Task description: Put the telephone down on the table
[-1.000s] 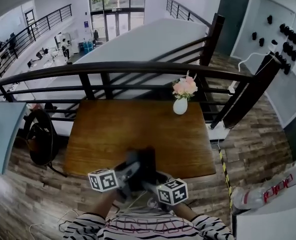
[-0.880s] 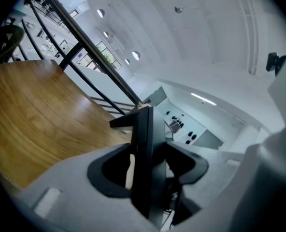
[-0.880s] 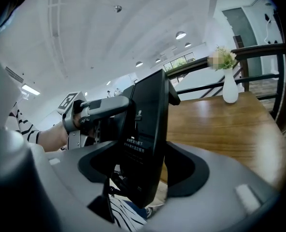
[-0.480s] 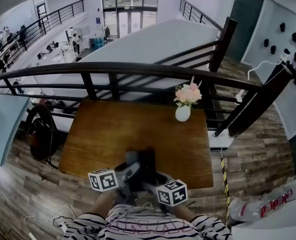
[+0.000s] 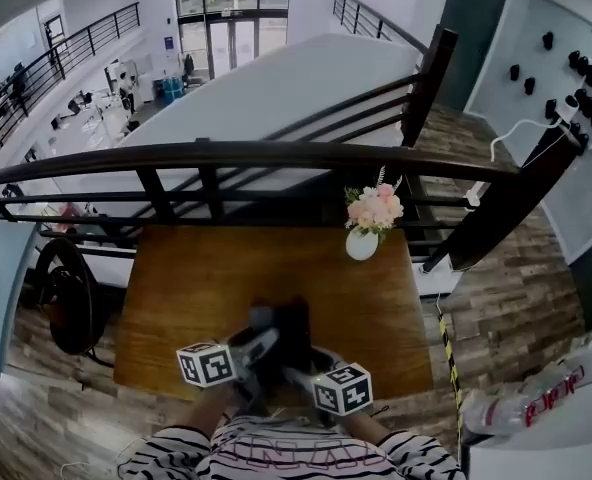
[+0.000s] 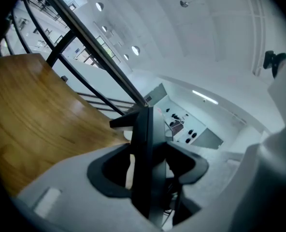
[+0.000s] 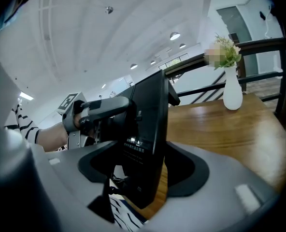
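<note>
A black telephone (image 5: 292, 330), a flat dark slab, is held upright on edge over the near part of the wooden table (image 5: 216, 278). My left gripper (image 5: 260, 345) is shut on it from the left and my right gripper (image 5: 302, 370) from the right. In the left gripper view the telephone (image 6: 146, 153) stands edge-on between the jaws of the left gripper (image 6: 145, 178). The right gripper view shows the telephone (image 7: 148, 129) with small print on its face, clamped in the right gripper (image 7: 143, 170), and the left gripper (image 7: 97, 111) gripping its far side.
A white vase of pink flowers (image 5: 364, 240) stands at the table's far right corner, seen also as the vase (image 7: 232, 93). A dark railing (image 5: 276, 154) runs behind the table. A black bag (image 5: 64, 298) sits left of it; a striped tape (image 5: 447, 353) lies on the floor at right.
The table has drawn nearer beneath the grippers, so the telephone now hangs further over its near edge. Both grippers keep the same hold on it.
</note>
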